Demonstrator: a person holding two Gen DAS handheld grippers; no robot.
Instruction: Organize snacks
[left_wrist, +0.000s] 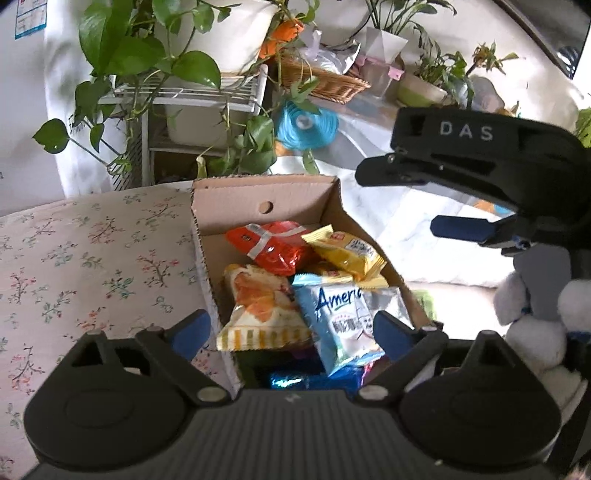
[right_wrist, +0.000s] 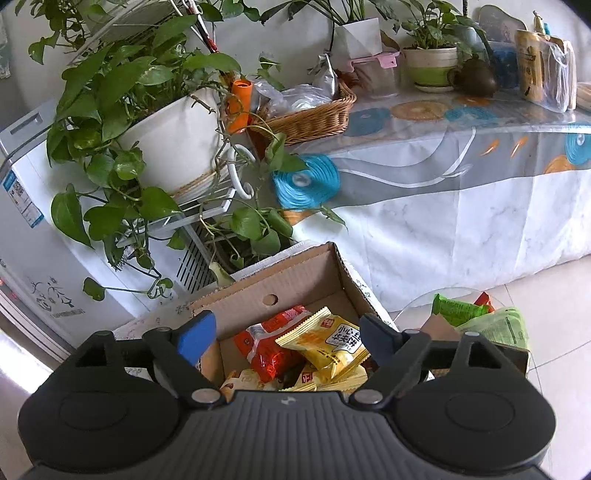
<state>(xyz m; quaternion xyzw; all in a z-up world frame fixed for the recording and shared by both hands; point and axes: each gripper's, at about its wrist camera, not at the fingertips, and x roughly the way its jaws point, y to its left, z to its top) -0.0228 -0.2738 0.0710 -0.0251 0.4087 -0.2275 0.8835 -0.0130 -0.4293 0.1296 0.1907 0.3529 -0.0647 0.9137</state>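
**A:** So here's where we're at. Corrugated cardboard box (left_wrist: 266, 206) sits on the tabletop (left_wrist: 92, 258) with the floral cloth, right along its right edge, flaps up and a round finger hole punched in the far wall. It's stuffed with crinkly foil packets: a glossy red packet (left_wrist: 273, 245), a yellow packet (left_wrist: 345, 251) with zigzag crimped ends leaning over it, an orange-and-cream bag (left_wrist: 258, 306) and a pale blue bag (left_wrist: 343, 317) nearest us.

**B:** And the grippers?

**A:** Our left gripper (left_wrist: 291, 332) hangs over the near end of the box, blue-padded fingers spread wide, nothing between them. The blue bag sits right under that gap. Our right gripper (right_wrist: 288, 336) is the same deal, fingers wide apart and empty, above the red and yellow packets. In the left wrist view it comes in from the right side, above the box's right wall.

**B:** Room to move?

**A:** Left of the box we've got lots of bare cloth. The right wall pretty much lines up with the tabletop edge, then it drops to a tiled floor (right_wrist: 554, 295). Past the far wall there's a trailing pothos (right_wrist: 122, 110) in a smooth white pot on a wire rack, leaves dangling close to the box. Also a green packet (right_wrist: 456, 308) off to the right, lower than the box.
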